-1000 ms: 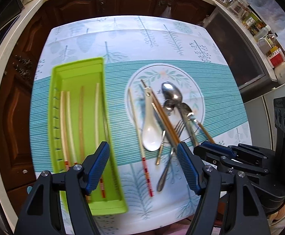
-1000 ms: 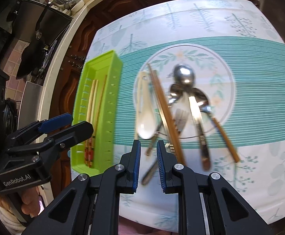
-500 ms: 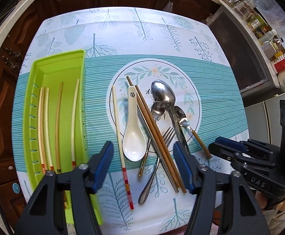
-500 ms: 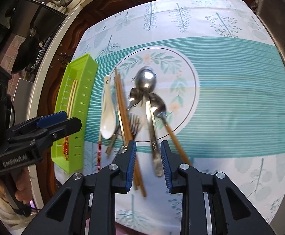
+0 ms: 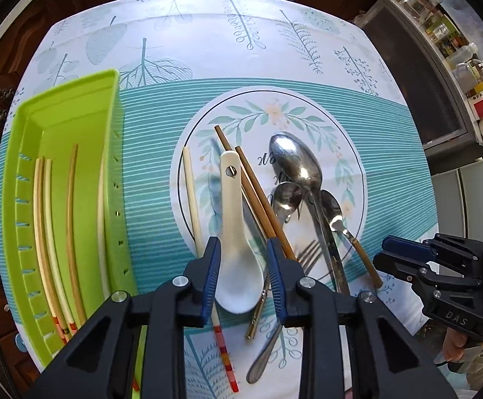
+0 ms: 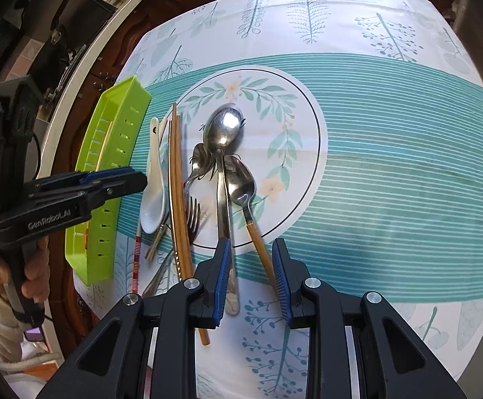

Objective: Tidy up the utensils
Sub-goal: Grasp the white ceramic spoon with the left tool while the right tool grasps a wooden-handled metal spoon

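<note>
Over the last second both views have drawn in on the heap of utensils, which fills more of each picture than before, and the left hand-held gripper (image 5: 244, 274) has gone from a wide gape to a narrow one; its jaws are closing now, with the bowl of the white ceramic spoon (image 5: 238, 249) between the blue pads, though a sliver of gap on each side suggests they do not yet press on it. The right hand-held gripper (image 6: 251, 279) has opened slightly from nearly together and stands a little apart over the wooden handle of a small spoon (image 6: 246, 199), holding nothing. That reads as a pick about to begin: the white spoon looks like the next piece bound for the green tray (image 5: 75, 106), which lies on the table (image 5: 208, 33) just left of the heap. In the tray lie four chopsticks (image 5: 72, 219), two pale ones side by side, a darker one and another pale one against the right wall. Left on the cloth, over its printed round motif, I count one white ceramic spoon, one pale chopstick with a red striped end (image 5: 191, 196), a pair of brown chopsticks (image 5: 258, 199), one fork (image 5: 308, 254), one large steel spoon (image 5: 294, 163), and two smaller spoons, one of them with the wooden handle; one thin brassy handle end (image 5: 256, 319) pokes out below the white spoon, and what it belongs to I cannot tell
</note>
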### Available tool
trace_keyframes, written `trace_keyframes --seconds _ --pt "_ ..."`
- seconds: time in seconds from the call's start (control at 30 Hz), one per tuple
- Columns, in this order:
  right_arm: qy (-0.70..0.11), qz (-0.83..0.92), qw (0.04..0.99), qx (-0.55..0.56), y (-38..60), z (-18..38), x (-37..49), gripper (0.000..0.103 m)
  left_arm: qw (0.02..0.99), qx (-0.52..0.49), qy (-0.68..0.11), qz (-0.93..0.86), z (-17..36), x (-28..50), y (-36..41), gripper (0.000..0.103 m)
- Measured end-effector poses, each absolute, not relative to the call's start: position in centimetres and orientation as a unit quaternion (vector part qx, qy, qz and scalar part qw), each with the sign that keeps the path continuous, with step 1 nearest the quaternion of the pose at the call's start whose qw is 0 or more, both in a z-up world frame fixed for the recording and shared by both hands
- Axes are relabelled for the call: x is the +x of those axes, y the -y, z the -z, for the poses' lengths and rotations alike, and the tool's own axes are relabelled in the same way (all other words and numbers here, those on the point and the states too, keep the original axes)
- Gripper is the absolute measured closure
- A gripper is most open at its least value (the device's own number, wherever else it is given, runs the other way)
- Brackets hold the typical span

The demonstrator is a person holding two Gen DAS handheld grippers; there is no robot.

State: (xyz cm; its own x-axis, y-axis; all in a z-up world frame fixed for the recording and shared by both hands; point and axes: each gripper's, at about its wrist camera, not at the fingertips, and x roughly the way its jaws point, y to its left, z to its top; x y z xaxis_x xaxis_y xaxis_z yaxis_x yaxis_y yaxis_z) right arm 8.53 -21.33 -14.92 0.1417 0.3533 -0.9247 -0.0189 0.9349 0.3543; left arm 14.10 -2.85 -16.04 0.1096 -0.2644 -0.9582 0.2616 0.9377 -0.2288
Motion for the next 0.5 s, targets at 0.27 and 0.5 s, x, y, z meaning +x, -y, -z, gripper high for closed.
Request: trace_keyframes --seconds 0.27,0.5 --pt "-0.642 -0.126 0.746 0.124 21.3 15.3 8.9 0.077 0.737 0.014 -0.651 0.18 17.3 15.2 3.1 0.083" --pt "-0.644 -0.125 0.745 0.122 21.3 15.7 9.3 0.077 0.732 0.016 -0.657 0.182 18.1 16.0 3.1 0.083"
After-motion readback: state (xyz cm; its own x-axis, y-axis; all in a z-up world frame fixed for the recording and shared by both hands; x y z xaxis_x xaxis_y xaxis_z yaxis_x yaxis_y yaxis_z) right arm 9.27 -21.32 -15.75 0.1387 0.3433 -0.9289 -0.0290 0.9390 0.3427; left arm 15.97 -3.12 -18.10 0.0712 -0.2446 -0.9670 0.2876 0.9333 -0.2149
